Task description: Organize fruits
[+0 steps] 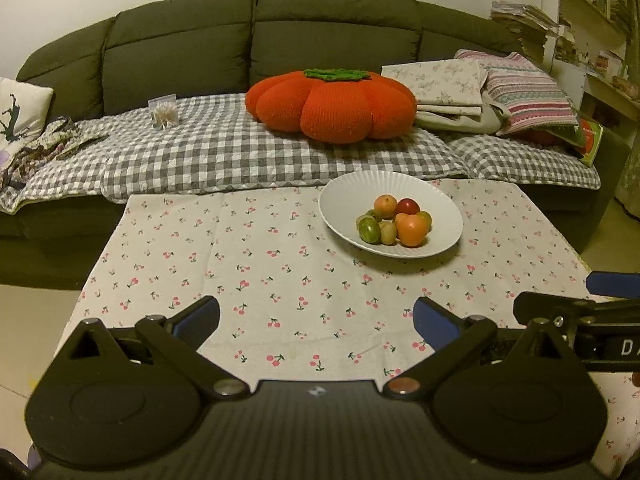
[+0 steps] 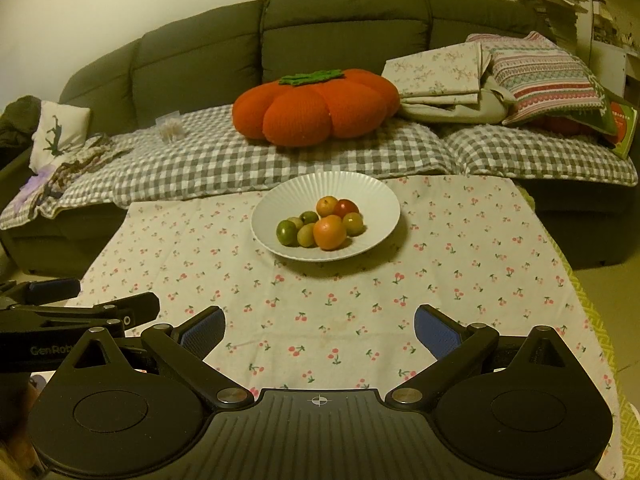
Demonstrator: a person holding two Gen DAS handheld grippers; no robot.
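Writing first: white letters "D A" show on the right gripper's body at 3 o'clock in the left wrist view, cut off by the frame edge; "Gen Rob…" shows on the left gripper's side at 9 o'clock in the right wrist view, the rest hidden. A red and green book (image 2: 624, 128) lies at 2 o'clock on the sofa; its print is too small to read. Left gripper (image 1: 316, 320): blue-padded fingers wide apart, holding nothing, over the near edge of the table. Right gripper (image 2: 320, 330): fingers likewise spread wide, nothing between them. The two grippers sit side by side, near each other. Fruits (image 2: 320, 226): a small heap of orange, red and green pieces in a white ribbed plate (image 2: 376, 196), at 12 o'clock from the right gripper, 1 o'clock from the left, well apart from both. The plate rests toward the far edge of the table, on a pale cloth (image 1: 240, 248) printed with small red cherries. Beyond, at 12 o'clock, a dark olive sofa (image 1: 180, 40) with a grey gingham cover (image 1: 200, 152) on the seat. On it: an orange pumpkin cushion (image 1: 332, 108) with green top, folded linens (image 1: 440, 88) and a striped pillow (image 1: 528, 96) at 1 o'clock, a white cushion (image 1: 20, 112) at 10 o'clock. Shelves (image 1: 600, 0) with books and stacked papers at 2 o'clock. Plain cream wall behind.
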